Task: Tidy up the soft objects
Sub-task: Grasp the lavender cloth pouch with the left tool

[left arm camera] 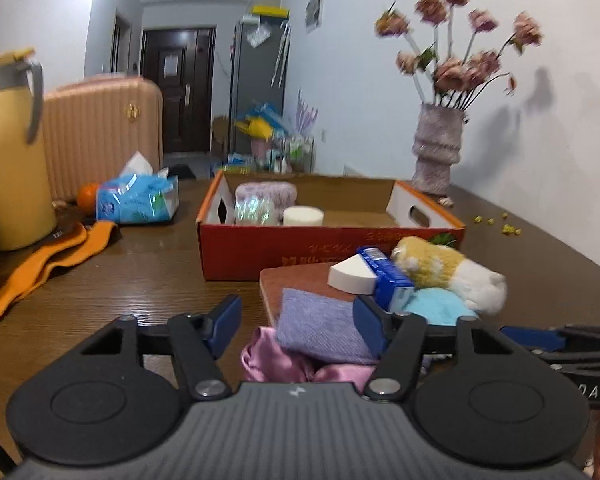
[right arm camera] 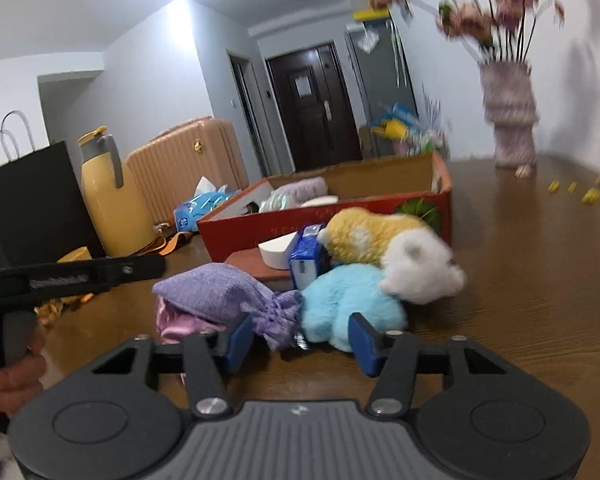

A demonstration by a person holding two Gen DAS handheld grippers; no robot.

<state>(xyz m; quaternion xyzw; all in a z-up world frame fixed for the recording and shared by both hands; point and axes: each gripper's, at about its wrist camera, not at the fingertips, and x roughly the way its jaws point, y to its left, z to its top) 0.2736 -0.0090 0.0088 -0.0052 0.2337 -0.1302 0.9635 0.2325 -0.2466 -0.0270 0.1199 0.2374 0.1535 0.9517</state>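
Left gripper: fingers spread partway, nothing pinched; the pouch sits between and under the blue pads, though I cannot tell whether the right pad touches it.
Satin: pink, glossy, crumpled, tucked beneath the pouch at the near edge of the pile.
Pouch: lilac woven cloth, limp, drawstring mouth bunched toward the blue plush.
Pad: flat brown slab under the pile, just in front of the box.
Sponge: white wedge, smooth and firm-looking.
Packet: blue, film-wrapped, propped against the plush.
Right gripper: fingers spread partway, empty; pouch mouth and blue plush lie just beyond the tips.
Blue plush: pale, fluffy, rounded.
Yellow plush: yellow and white, long-piled, lying on the blue one.
Box: red cardboard tray behind the pile, already holding a few soft things at its left end.
Table: brown, wood-grained.
Risk: closing on the pouch may catch the slippery satin too, which could slide out mid-lift; both grippers crowd one heap, so they may collide or tug the same cloth; pulling low items could topple the plush.
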